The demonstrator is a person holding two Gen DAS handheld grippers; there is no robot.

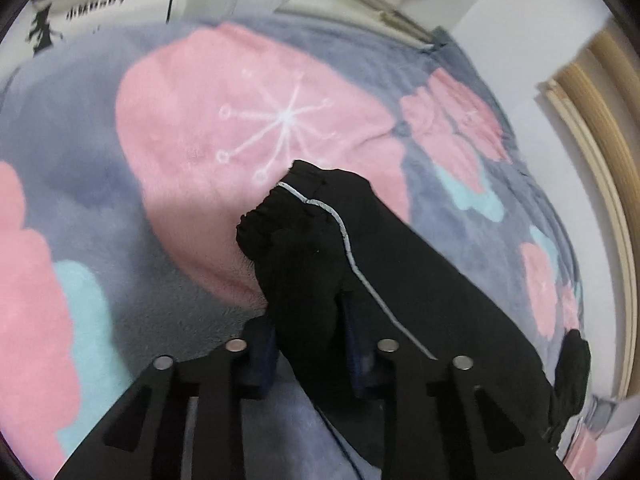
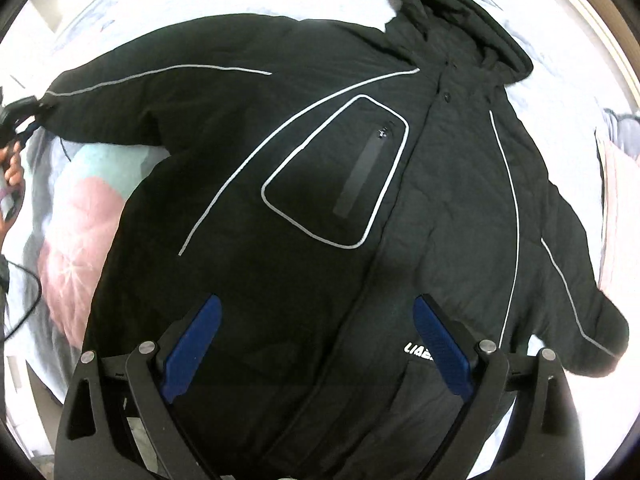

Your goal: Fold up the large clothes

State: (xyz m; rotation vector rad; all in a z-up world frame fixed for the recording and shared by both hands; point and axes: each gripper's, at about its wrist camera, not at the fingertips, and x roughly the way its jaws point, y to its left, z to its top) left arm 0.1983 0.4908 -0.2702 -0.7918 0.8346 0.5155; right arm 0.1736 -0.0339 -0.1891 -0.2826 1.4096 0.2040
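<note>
A large black hooded jacket (image 2: 320,184) with grey piping lies spread front-up on the bed, hood at the far right. My left gripper (image 1: 310,332) is shut on the cuff end of one sleeve (image 1: 304,232) and holds it above the blanket; it also shows at the far left of the right wrist view (image 2: 24,114). My right gripper (image 2: 316,344) is open and empty, hovering over the jacket's lower front near a white logo (image 2: 418,350).
A grey blanket with pink and teal flowers (image 1: 200,120) covers the bed. A white wall and wooden frame (image 1: 600,168) stand at the right. A black cable (image 2: 24,292) hangs at the left.
</note>
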